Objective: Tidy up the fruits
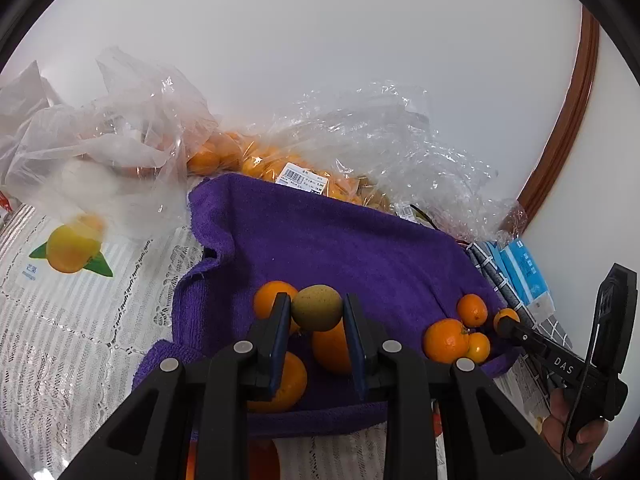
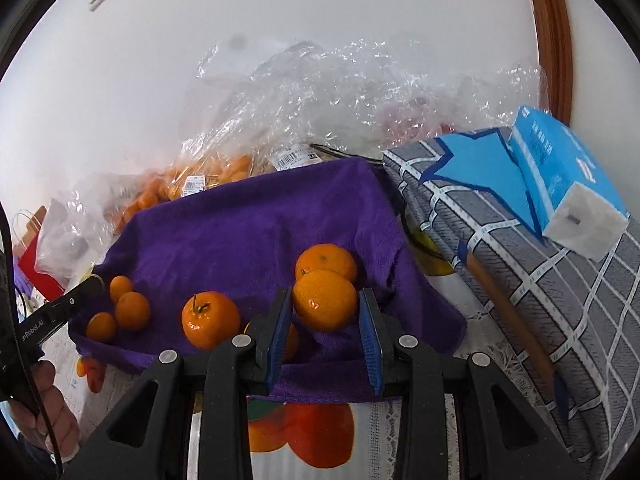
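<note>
A purple towel [image 1: 320,240] lies on the table and bears several oranges. In the left wrist view my left gripper [image 1: 317,310] is shut on a greenish-brown fruit [image 1: 317,307], held above oranges [image 1: 332,348]. A cluster of small oranges [image 1: 452,338] lies to the right, near the other gripper's tip [image 1: 506,326]. In the right wrist view my right gripper [image 2: 325,306] is shut on an orange [image 2: 325,300], with another orange [image 2: 326,260] behind it on the towel [image 2: 248,220]. A stemmed orange [image 2: 210,320] and small oranges [image 2: 132,310] lie to the left.
Clear plastic bags [image 1: 304,168] of oranges lie behind the towel against the white wall. A grey checked cushion [image 2: 540,280] with a blue tissue pack [image 2: 560,176] stands to the right. A lace tablecloth [image 1: 80,340] covers the table.
</note>
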The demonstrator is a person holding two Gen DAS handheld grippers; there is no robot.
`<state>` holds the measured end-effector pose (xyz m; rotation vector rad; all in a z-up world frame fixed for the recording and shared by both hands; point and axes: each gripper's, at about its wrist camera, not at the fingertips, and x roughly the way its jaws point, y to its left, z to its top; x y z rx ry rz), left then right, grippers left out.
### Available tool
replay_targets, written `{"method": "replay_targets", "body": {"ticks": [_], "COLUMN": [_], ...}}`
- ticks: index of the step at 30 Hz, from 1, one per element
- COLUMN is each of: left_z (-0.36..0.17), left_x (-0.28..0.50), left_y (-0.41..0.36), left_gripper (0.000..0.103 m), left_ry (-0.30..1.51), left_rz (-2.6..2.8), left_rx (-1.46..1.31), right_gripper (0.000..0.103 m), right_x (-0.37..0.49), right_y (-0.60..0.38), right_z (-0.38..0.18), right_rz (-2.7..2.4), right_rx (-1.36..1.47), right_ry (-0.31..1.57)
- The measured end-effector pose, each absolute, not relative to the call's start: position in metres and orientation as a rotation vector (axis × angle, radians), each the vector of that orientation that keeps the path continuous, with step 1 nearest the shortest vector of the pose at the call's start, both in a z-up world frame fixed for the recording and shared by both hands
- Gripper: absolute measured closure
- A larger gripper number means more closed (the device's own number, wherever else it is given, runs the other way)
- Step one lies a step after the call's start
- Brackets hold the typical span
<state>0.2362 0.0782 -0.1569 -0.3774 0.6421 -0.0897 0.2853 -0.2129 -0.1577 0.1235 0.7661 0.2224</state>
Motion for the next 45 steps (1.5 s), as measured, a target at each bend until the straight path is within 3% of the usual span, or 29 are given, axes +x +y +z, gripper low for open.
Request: {"method": "replay_targets", "body": {"ticks": [17, 23, 34, 38, 45], "left_z": [-0.159, -0.156, -0.152, -0.144, -0.154], "left_x": [0.239, 0.237, 0.227, 0.210, 0.176], "left_y": [0.075, 0.077, 0.101, 0.107, 0.118], "left_gripper": [0.077, 0.067, 0.065, 0.065, 0.063], "left_ry": [0.673, 0.658, 0.646, 0.633, 0.656], "left_rz": [-0.085, -0.083, -0.037, -0.017, -0.007], "left_rx": [-0.361, -0.367, -0.441, -0.416, -0.397], "right_gripper": [0.068, 0.046, 0.046, 0.055, 0.061], "right_x": [0.286, 0.272, 0.223, 0.216, 0.221], "right_y": [-0.203, -0.198, -0.160, -0.149, -0.134], "right_z": [-0.166, -0.155, -0.142, -0.157, -0.171], "right_rz": [0.216, 0.217, 0.242, 0.280, 0.332], "right_rx": [0.054, 0.030, -0.016, -0.004, 0.015], "right_ry": [0.785, 0.722, 0.738, 0.793, 0.832]}}
